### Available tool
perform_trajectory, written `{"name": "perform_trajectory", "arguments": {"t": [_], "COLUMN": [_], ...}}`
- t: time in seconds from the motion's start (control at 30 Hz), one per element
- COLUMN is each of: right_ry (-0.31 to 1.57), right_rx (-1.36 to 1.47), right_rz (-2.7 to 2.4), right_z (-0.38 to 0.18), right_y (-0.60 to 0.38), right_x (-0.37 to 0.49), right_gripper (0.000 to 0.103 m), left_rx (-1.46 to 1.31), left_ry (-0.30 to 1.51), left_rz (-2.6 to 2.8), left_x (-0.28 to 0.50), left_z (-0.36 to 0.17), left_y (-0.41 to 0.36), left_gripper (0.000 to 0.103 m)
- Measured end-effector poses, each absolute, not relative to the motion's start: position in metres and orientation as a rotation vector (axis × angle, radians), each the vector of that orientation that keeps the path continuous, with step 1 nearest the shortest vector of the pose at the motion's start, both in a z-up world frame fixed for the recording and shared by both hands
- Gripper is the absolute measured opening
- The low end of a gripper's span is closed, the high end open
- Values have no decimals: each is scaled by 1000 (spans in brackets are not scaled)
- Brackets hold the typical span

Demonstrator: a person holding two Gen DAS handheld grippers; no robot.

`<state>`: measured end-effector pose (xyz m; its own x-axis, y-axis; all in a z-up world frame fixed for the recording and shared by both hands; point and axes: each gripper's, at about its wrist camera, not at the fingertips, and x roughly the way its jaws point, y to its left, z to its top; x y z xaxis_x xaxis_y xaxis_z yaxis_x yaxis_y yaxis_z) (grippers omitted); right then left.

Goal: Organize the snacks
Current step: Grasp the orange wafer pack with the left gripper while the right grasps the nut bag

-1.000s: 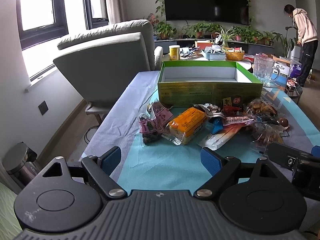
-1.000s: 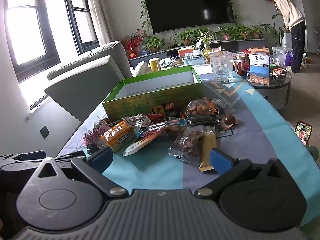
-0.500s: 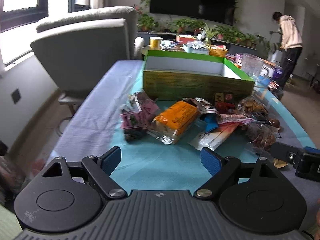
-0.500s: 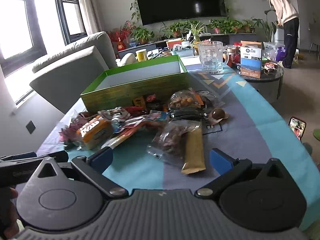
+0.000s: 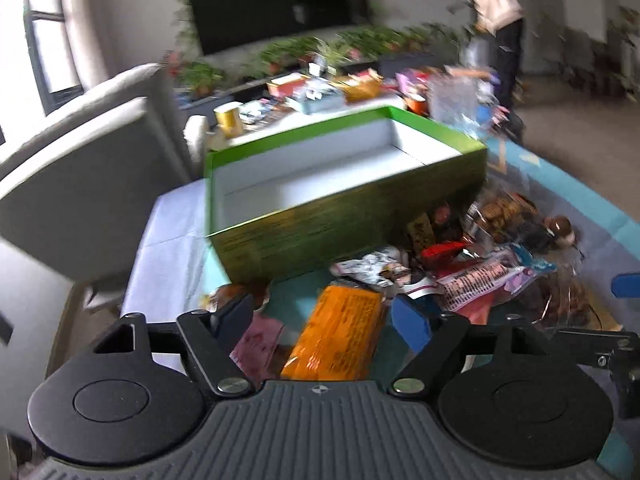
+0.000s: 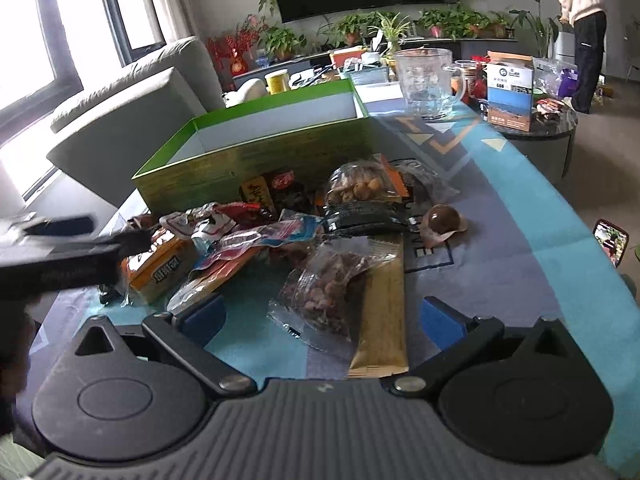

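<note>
Snacks (image 6: 304,240) are seen heaped on the surface (image 6: 520,248) just in front of the green box (image 5: 344,200), whose white interior is shown bare, so nothing is judged sorted yet and the whole pile is left. An orange packet (image 5: 340,332) is framed between the spread fingers of the left tool (image 5: 324,320); nothing is gripped. The right tool (image 6: 320,320) is likewise held released, over a clear bag (image 6: 328,292) and tan bar (image 6: 384,320).

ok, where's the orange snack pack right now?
The orange snack pack lies on the table at the left end of the snack pile, in front of the green box; in the left wrist view it sits between the open left gripper fingers, beside a pink packet.
</note>
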<state>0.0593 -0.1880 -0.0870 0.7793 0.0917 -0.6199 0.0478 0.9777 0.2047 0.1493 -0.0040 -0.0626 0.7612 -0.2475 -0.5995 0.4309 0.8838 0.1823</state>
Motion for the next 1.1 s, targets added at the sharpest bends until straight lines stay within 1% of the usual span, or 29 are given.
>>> {"name": "perform_trajectory", "arguments": {"t": [0.2, 0.27, 0.4, 0.43, 0.47, 0.5, 0.67, 0.8, 0.87, 0.97, 1.1], "right_ry": [677, 679, 679, 684, 687, 691, 691, 689, 727, 725, 714], "right_rx": [179, 167, 153, 151, 151, 151, 121, 65, 57, 28, -59], "right_rz": [27, 31, 43, 44, 43, 42, 43, 32, 3, -42, -73], "right_z": [-87, -86, -88, -89, -90, -91, -91, -91, -95, -97, -97], "right_y": [-182, -181, -177, -177, -177, -177, -172, -164, -162, -160, -157], "right_x": [64, 66, 68, 70, 71, 72, 78, 84, 93, 99, 102], "right_gripper": [41, 41, 41, 41, 41, 41, 41, 40, 40, 40, 40], "left_rx": [333, 307, 231, 204, 182, 168, 160, 86, 86, 95, 96], "left_ry": [647, 681, 739, 752, 767, 780, 774, 791, 788, 781, 787], "left_rz": [-482, -513, -520, -526, -532, -537, -504, -460, -431, -412, -398], "left_x": [166, 174, 187, 189, 190, 190, 180, 169, 158, 144, 139], "left_z": [-75, -79, -87, -88, -88, -89, -90, -90, -90, -90, -93], "left_y": [-3, 1, 9, 12, 13, 13, 11, 18, 18, 20, 22], "left_gripper": [64, 57, 55, 52, 47, 46, 42, 42, 42, 42, 45]}}
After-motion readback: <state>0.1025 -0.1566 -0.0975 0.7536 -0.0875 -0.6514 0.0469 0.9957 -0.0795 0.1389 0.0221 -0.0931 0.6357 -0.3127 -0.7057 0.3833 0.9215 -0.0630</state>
